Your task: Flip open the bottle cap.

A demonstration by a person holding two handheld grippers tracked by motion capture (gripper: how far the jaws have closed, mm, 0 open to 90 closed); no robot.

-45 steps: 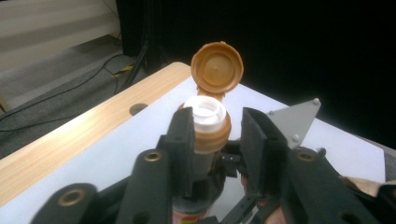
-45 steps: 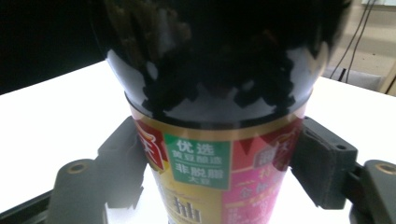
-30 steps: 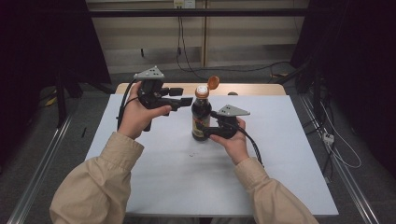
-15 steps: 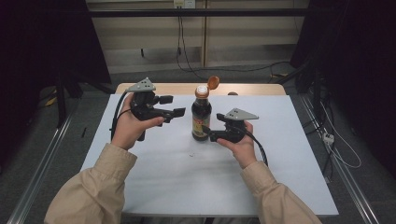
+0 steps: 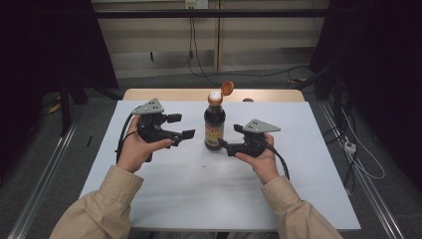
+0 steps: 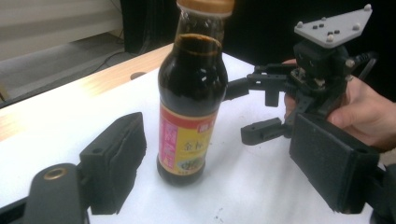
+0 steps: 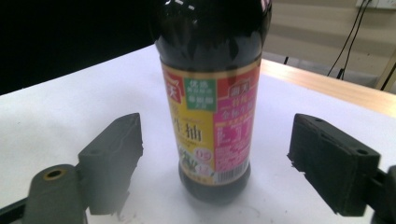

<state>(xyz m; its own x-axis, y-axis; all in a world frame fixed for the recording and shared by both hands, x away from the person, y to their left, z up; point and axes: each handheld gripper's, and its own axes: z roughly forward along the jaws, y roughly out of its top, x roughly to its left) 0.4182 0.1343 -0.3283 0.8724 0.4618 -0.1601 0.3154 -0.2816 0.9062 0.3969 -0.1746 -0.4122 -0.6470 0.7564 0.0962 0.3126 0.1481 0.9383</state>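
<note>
One dark glass soy sauce bottle (image 5: 214, 125) with a yellow and red paper label stands upright on the white table sheet (image 5: 199, 189), a little behind the middle of it, and its single orange flip cap (image 5: 227, 88) is swung open and tilted back above the neck. Two black two-jaw grippers flank it, one in each of the person's hands. The left gripper (image 5: 181, 126) sits apart from the bottle on its left side; its jaws have just been opening and now stand wide with nothing between the pads, and in the left gripper view the bottle (image 6: 191, 98) is ahead of them, untouched. The right gripper (image 5: 229, 140) is close to the bottle's lower right side; its jaws have also just been opening, and in the right gripper view the bottle (image 7: 212, 102) stands between the two pads with white sheet showing on either side of it, so nothing is gripped. The one bare strip of light wooden tabletop (image 5: 164, 94) shows along the far edge, just behind the bottle. Both side edges lie well apart from the grippers, and the broad stretch of sheet between the forearms and the near edge is open, apart from a few small dark specks (image 5: 204, 165).
</note>
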